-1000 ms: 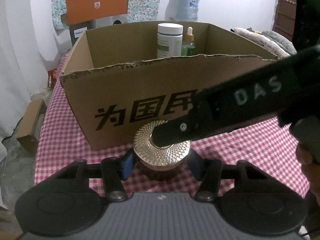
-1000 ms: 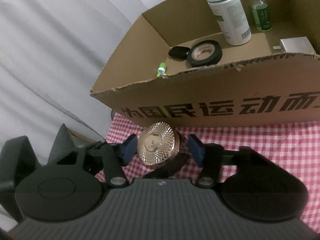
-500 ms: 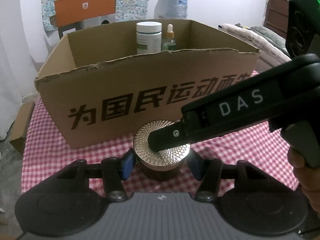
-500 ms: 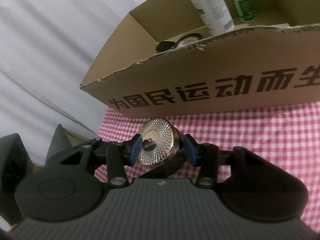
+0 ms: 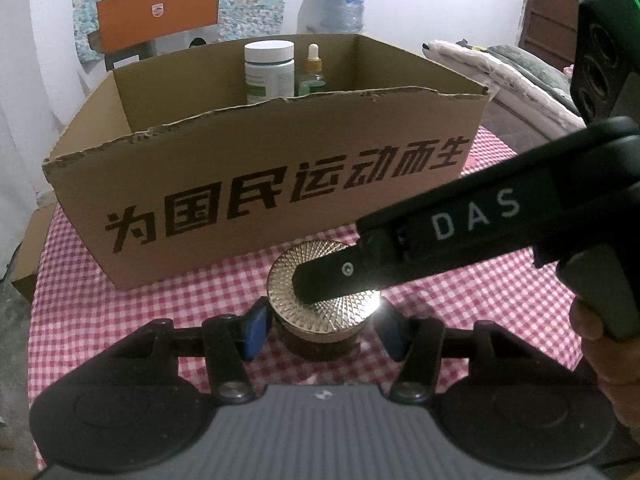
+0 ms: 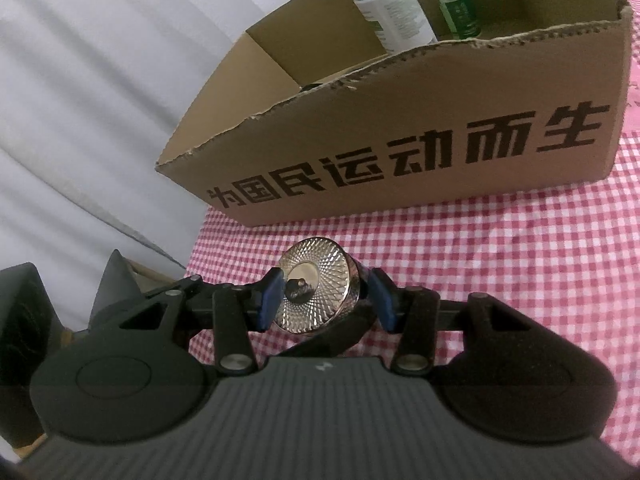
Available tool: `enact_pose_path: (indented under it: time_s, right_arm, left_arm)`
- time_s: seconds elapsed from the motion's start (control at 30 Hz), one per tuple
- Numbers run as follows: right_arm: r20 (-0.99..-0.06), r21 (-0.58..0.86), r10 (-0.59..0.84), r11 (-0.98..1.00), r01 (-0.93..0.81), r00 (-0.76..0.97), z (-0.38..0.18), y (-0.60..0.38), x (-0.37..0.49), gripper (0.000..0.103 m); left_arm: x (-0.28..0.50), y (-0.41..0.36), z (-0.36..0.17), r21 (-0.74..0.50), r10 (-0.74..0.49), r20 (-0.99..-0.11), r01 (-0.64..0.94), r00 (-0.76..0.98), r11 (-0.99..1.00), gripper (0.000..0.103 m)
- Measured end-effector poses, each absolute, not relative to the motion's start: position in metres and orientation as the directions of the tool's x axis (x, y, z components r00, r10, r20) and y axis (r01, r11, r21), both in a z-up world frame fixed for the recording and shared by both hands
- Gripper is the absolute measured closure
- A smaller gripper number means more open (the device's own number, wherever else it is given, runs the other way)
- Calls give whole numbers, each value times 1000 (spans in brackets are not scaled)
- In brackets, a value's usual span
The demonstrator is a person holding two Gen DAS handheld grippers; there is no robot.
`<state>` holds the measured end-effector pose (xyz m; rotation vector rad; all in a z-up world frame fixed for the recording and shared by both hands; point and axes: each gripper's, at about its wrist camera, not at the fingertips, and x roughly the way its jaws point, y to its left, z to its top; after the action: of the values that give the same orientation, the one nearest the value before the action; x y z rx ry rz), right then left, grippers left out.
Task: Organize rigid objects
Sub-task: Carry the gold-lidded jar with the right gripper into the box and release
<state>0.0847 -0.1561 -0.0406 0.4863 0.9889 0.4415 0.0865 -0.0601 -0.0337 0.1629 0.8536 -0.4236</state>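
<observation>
A small dark jar with a faceted gold lid (image 5: pixel 324 308) stands on the checked tablecloth in front of the cardboard box (image 5: pixel 256 184). My left gripper (image 5: pixel 322 328) is open around the jar, with its right pad apart from it. My right gripper (image 6: pixel 324 300) is shut on the jar's lid (image 6: pixel 320 292) from the side. In the left wrist view its finger (image 5: pixel 352 276) lies across the lid. The box holds a white bottle (image 5: pixel 270 70) and a green dropper bottle (image 5: pixel 314 74).
The box (image 6: pixel 400 160) fills the far half of the red-and-white checked table (image 6: pixel 520 280). A white curtain (image 6: pixel 100 100) hangs off the table's left edge. An orange carton (image 5: pixel 156 12) and a water jug (image 5: pixel 340 0) stand behind the box.
Both grippers and the jar have drawn back from the box towards the near side of the table. The left gripper's pads have opened off the jar. The right gripper stays closed on the lid.
</observation>
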Motion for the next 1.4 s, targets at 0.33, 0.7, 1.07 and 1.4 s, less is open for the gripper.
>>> enact_pose_path:
  time_s: [0.33,0.7,1.07,1.4]
  right_arm:
    - [-673,578,557,807,-125,487,-43,-166,83,55]
    - [-652,541,551,820,-189,521,-21,-160,72,57]
    - [-514,438,563,821,-366,647,87,-160,89,56]
    - [-680,465,524,849,-251,512,71,-181,209,55]
  left_arm:
    - [89,-72,-36,3,-288,-757,443,586,896,46]
    - [80,-63,-11,-30,-316,-715,424,624,905,46]
    - [113,-58,84,-17,-350,-573,417,741,909,46]
    - [230,-81,53,-127,-363,-768,430,527,894,46]
